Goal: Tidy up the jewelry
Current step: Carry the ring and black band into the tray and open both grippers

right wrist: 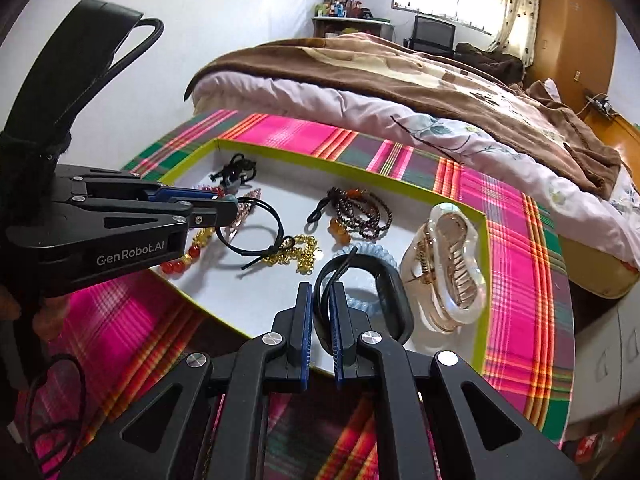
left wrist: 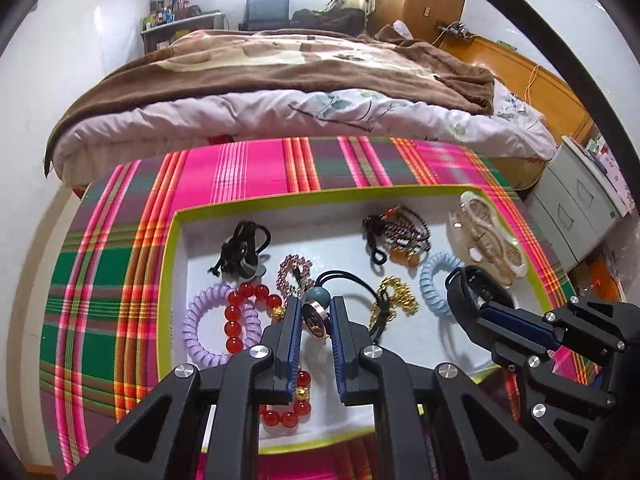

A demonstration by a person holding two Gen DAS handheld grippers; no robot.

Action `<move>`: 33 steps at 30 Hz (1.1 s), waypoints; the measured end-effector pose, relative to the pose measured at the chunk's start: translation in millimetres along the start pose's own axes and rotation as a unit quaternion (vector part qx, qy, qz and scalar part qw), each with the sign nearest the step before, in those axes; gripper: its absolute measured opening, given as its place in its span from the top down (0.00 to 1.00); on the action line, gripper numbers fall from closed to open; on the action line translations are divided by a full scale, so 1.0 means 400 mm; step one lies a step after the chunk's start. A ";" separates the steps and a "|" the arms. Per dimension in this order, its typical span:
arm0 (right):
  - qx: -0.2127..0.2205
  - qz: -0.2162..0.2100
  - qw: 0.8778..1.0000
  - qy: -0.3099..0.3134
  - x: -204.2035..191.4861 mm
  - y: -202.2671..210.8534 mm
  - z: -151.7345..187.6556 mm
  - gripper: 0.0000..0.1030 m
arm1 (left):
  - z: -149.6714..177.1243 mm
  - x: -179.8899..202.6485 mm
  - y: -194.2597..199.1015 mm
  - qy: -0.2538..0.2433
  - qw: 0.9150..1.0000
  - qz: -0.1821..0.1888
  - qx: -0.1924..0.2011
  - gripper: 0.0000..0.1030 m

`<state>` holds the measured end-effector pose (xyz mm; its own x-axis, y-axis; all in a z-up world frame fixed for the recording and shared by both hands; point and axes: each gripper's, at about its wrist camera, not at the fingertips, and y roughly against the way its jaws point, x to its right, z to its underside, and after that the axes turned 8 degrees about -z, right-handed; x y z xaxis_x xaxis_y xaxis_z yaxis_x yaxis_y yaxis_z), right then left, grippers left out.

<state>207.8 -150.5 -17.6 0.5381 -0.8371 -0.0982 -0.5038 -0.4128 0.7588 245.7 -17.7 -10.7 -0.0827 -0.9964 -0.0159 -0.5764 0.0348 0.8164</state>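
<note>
A shallow white box with a lime rim [left wrist: 172, 264] [right wrist: 478, 280] sits on a plaid cloth and holds jewelry and hair ties. My left gripper [left wrist: 316, 312] is shut on the round charm of a black hair tie [left wrist: 314, 320] with a teal bead; from the right wrist view it [right wrist: 230, 204] holds the tie's loop [right wrist: 256, 226]. My right gripper [right wrist: 322, 300] is shut on a black band [right wrist: 388, 292], also seen in the left wrist view [left wrist: 472, 288]. Around lie a red bead bracelet [left wrist: 248, 304], a purple coil tie [left wrist: 204, 320], a gold chain [left wrist: 396, 298], a blue coil tie [left wrist: 432, 284].
A clear claw clip [right wrist: 448, 264] lies in the box's right corner, dark bead bracelets [right wrist: 360, 212] at the back, a black tie bundle [left wrist: 240, 252] at back left. A bed [left wrist: 280, 92] stands beyond the table. A white drawer unit [left wrist: 580, 216] stands at right.
</note>
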 end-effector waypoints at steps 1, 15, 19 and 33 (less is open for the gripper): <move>-0.002 -0.001 1.000 0.001 -0.001 -0.003 0.000 0.92 | 0.001 -0.002 -0.004 0.001 1.000 0.001 -0.001 0.86; -0.014 0.001 1.000 0.006 -0.007 -0.027 -0.001 0.91 | 0.009 -0.004 -0.017 0.006 1.000 -0.005 -0.007 0.67; -0.013 0.003 1.000 0.004 -0.008 -0.026 -0.003 0.88 | 0.011 -0.007 -0.016 0.007 1.000 -0.007 -0.010 0.66; 0.028 0.010 0.999 -0.017 -0.019 0.053 0.014 0.73 | 0.022 -0.014 0.046 0.017 1.000 -0.020 0.010 0.40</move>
<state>189.2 -154.8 -4.3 0.5048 -0.8567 -0.1066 -0.5514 -0.4149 0.7237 228.2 -10.7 -0.7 -0.0326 -0.9991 -0.0286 -0.5943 -0.0036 0.8042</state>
